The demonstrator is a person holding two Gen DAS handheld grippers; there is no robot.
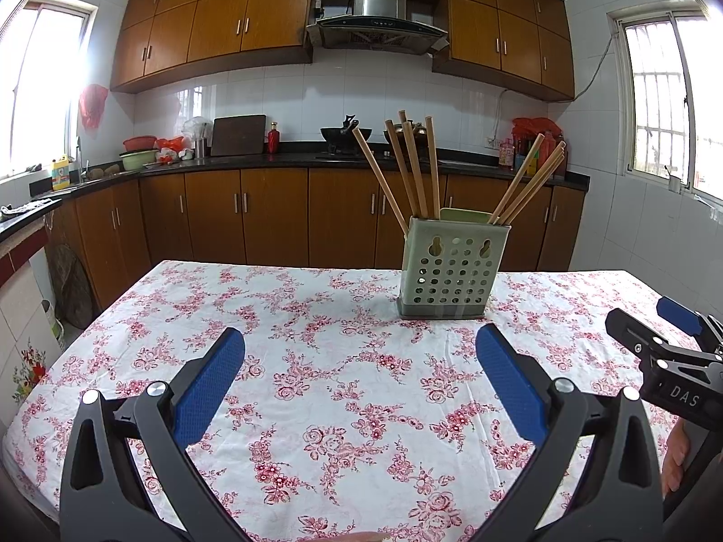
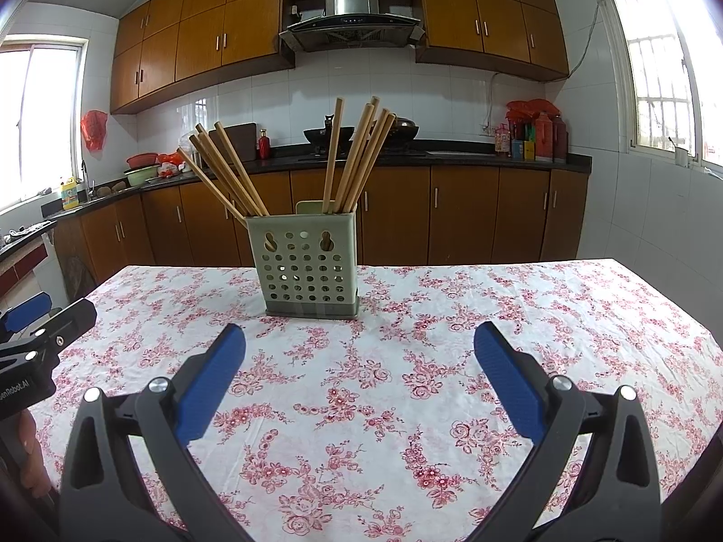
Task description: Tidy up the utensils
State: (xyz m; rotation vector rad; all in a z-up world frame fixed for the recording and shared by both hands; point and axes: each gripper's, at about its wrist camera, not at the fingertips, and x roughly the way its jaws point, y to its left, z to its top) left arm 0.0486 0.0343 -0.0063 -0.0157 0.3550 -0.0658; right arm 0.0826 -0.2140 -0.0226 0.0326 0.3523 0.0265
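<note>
Chopsticks (image 1: pixel 409 167) stand in the pale green holder (image 1: pixel 453 266), which sits upright toward the far side of my desk (image 1: pixel 316 406), on its cloth of red roses. From my left claw (image 1: pixel 361 343) the holder lies ahead and a little to the right; from my right claw (image 2: pixel 359 338) it lies ahead and a little to the left (image 2: pixel 307 266). So it is between the two, farther off than either.

The wooden sticks (image 2: pixel 357 158) lean in two bunches. One bunch tilts to the left and the other tilts to the right, and their tops fan out well above the holder's rim. The holder's near wall is full of round holes, with two keyhole slots near its top. It rests on a darker grey base.

My left claw is spread wide over the bare cloth, with nothing between its blue pads (image 1: pixel 208 388). My right claw is just as wide and grips nothing; its blue pads (image 2: pixel 508 384) also hang over the cloth, short of the holder. Each claw shows at the edge of the other's view: the right one (image 1: pixel 650 320) at the right side of the left camera, the left one (image 2: pixel 49 311) at the left side of the right camera. Fingers of my hand (image 1: pixel 675 460) show under the right claw's body.
</note>
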